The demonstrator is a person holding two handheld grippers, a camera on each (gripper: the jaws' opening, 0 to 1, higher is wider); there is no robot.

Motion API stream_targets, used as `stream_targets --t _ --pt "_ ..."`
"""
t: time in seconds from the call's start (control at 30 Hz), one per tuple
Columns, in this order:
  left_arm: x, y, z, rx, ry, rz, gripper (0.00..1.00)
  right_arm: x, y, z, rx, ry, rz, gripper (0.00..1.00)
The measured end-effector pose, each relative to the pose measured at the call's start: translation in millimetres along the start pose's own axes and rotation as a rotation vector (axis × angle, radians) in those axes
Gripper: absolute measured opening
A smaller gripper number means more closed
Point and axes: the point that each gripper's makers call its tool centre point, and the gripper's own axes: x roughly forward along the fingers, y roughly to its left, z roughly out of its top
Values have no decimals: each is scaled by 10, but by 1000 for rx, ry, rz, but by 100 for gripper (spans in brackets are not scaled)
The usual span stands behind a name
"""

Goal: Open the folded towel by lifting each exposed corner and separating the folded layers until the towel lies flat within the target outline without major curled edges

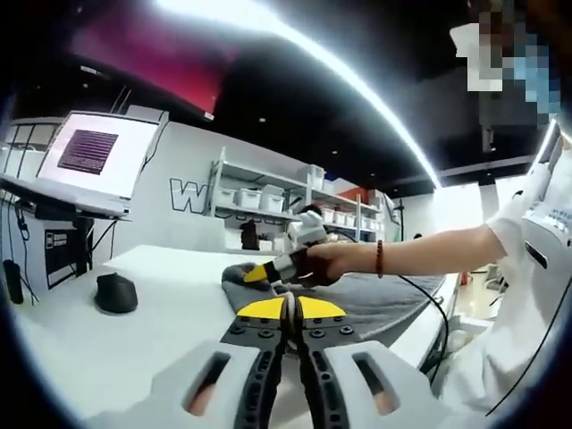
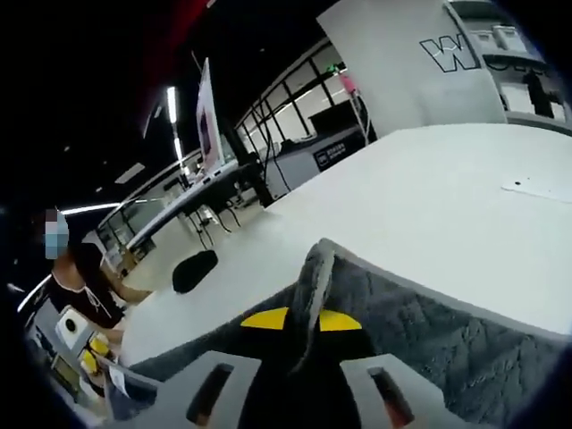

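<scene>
Towel [image 1: 375, 295], grey and quilted-looking, lies on the white table [image 1: 107, 357], right of centre in the left gripper view, its near edge running toward the table's right rim. In the right gripper view the same towel [image 2: 447, 331] fills the lower right, one edge lifted into a raised fold at centre frame.

Bare tabletop stretches wide to the left in the left gripper view, broken by a dark computer mouse [image 1: 116, 293] at mid left. In the right gripper view open white surface runs up and right beyond the towel, with the mouse [image 2: 194, 270] at left of centre.

The left gripper [image 1: 288, 313] sits at bottom centre with its yellow-tipped jaws pressed together and nothing between them, just short of the towel's near edge. The right gripper [image 2: 304, 322] pinches the raised towel fold between its jaws; in the left gripper view, a hand [image 1: 326, 264] holds this gripper [image 1: 259, 273] at the towel's far left corner.
</scene>
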Motion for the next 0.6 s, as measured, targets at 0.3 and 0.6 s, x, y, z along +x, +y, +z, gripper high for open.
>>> stream_targets --t 0.3,0.6 --pt "-13 7 -12 -3 -1 3 2 -18 138 200 105 -72 72 0" --pt "-53 40 -9 -4 -5 10 2 86 288 282 168 -115 131 0"
